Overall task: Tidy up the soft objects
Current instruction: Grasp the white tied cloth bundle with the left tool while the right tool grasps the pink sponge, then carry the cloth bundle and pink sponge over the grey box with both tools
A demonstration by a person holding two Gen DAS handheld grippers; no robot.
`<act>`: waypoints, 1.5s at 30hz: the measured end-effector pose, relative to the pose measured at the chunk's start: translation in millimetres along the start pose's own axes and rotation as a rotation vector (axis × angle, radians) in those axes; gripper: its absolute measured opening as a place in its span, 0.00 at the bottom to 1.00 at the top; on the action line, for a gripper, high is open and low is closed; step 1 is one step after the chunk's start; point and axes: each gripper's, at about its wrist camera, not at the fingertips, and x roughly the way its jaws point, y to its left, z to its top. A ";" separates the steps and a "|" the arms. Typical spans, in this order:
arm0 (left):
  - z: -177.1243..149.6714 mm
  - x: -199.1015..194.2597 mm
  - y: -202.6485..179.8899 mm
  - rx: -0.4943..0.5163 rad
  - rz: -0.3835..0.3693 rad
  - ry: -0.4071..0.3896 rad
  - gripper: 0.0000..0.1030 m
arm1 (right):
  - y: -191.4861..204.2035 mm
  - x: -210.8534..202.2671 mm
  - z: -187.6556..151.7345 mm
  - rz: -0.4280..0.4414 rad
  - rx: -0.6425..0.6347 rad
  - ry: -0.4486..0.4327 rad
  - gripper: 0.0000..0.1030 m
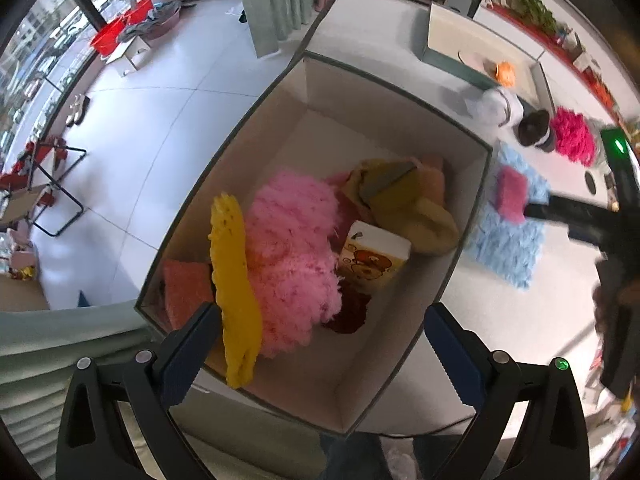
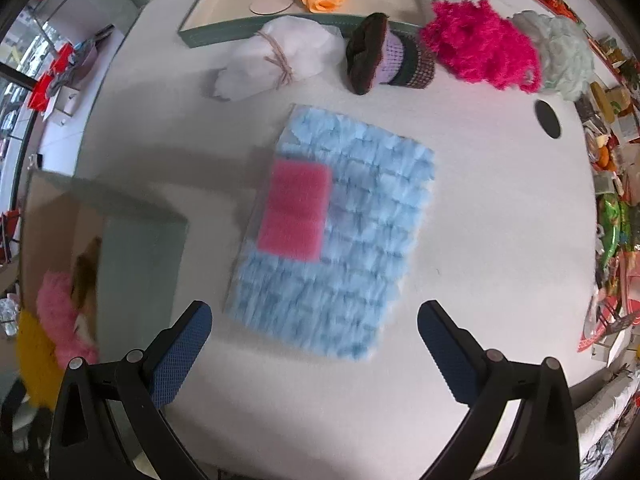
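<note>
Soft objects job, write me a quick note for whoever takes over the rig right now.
Left tool: open, empty, over the open box.
Right tool: open, empty, over the table near the blue fluffy mat.
Done: in the box are the yellow glove, pink fluffy piece, an orange sponge, a printed tissue pack and mustard cloth.
Left: on the table are the mat with a pink sponge on it, white bundle, knitted roll, magenta fluff and pale green fluff.
</note>
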 end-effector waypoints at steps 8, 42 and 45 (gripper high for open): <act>13.6 -4.1 -15.7 0.017 0.059 0.009 0.99 | 19.7 40.1 34.8 0.016 -0.055 -0.003 0.93; 221.3 157.4 -281.1 0.449 0.068 -0.019 0.59 | -167.6 9.5 -60.6 0.205 0.153 0.049 0.50; 214.7 147.7 -272.9 0.440 0.056 -0.002 0.57 | -168.1 7.8 -62.9 0.209 0.154 0.042 0.50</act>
